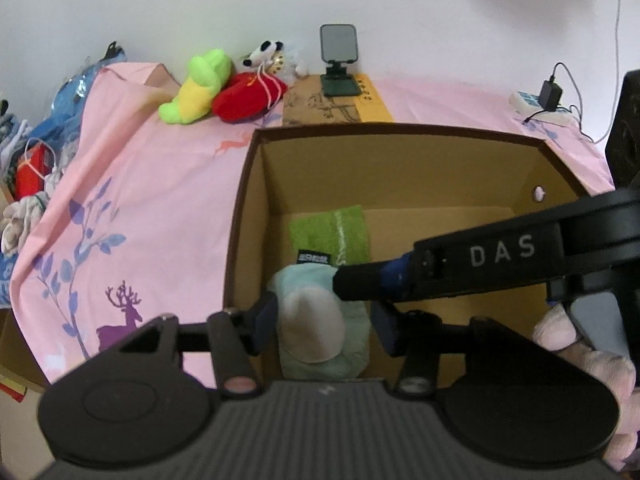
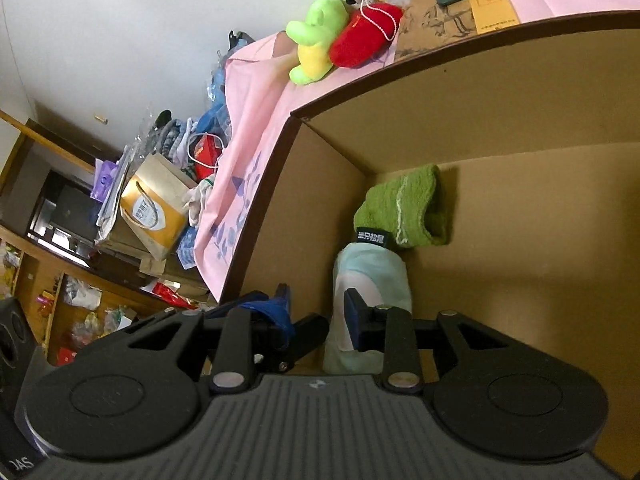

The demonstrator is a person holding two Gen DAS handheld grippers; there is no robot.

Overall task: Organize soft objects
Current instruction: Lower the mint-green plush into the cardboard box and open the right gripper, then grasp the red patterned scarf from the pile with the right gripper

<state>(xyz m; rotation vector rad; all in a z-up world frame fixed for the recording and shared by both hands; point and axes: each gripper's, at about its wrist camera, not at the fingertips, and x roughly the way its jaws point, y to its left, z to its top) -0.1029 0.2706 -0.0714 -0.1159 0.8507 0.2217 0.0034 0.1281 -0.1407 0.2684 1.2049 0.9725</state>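
Both tools (image 1: 324, 324) (image 2: 318, 320) stand open around the mint cloth (image 1: 320, 320).

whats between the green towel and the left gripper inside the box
A pale mint rolled cloth lies between the green towel and the left gripper, whose fingers flank it; the left wrist view shows this.

Light: soft, even daylight | Shadows: faint inside box (image 1: 400, 168) | Focus: foreground slightly blurred | Distortion: strong fisheye bending, dark corners
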